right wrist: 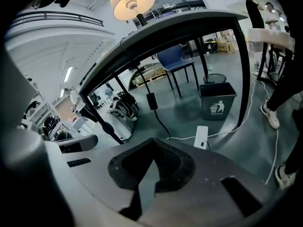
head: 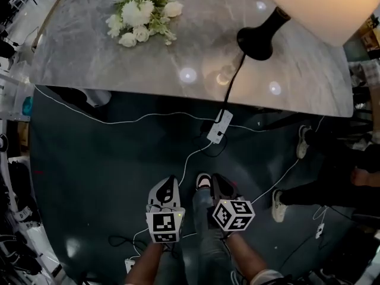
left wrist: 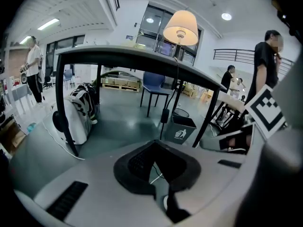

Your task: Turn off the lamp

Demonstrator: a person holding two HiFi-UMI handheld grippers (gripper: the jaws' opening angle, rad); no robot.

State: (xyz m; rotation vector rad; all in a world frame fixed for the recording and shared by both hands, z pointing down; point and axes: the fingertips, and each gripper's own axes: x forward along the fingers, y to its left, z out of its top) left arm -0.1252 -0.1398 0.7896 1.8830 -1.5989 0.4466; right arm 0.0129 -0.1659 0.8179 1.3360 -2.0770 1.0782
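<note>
**Down low, jaws shut, nothing held**

Close above the dark floor (head: 107,159), my left hand-held gripper (head: 170,183) and right hand-held gripper (head: 221,183) hang side by side. Each has its jaws pressed together with nothing between them. Well ahead of both, the lamp (head: 259,37) stands lit on the bench (head: 77,52), towards its right end. Its cord (head: 233,82) drops over the near edge to a power strip (head: 219,126) on the floor. Flowers (head: 141,16) lie further left on the bench, well apart from the lamp.
</note>
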